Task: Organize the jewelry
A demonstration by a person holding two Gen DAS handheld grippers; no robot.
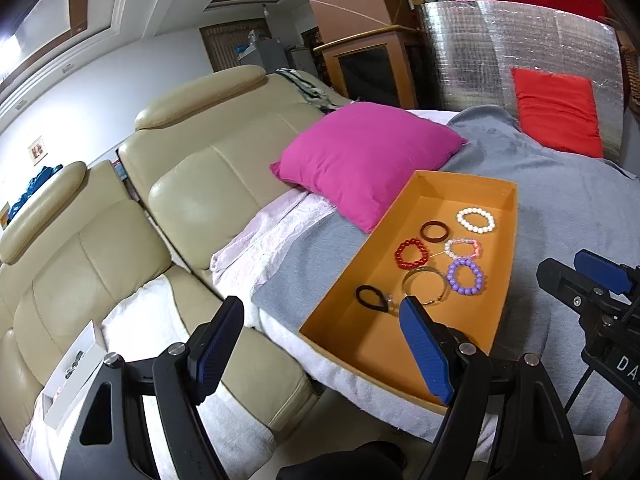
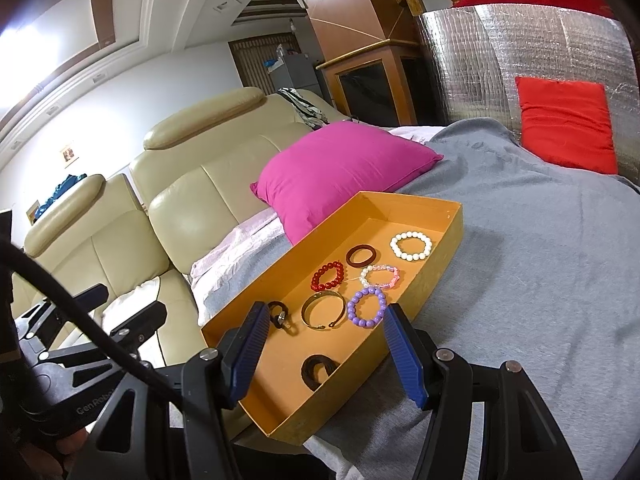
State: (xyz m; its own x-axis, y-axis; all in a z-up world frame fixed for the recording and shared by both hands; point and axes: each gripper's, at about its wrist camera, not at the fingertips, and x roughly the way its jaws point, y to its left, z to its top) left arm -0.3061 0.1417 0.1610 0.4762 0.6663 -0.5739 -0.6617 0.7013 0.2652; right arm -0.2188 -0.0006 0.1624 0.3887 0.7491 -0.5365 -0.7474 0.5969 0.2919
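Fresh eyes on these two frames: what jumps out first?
The orange tray on the grey blanket, with bracelets laid out inside: white, red and purple beaded ones stand out. Just behind it lies a magenta pillow, with a red cushion further back against the silver foil panel.

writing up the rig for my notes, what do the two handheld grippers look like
Both are matte black frames with triangular cut-outs and silver round bolts at the pivots. The left gripper and right gripper each carry two flat, ribbed blue pads on black finger backs. A thick black cable runs across the left unit, whose body bears white lettering reading GenRobo; the right unit shows white letters DA.
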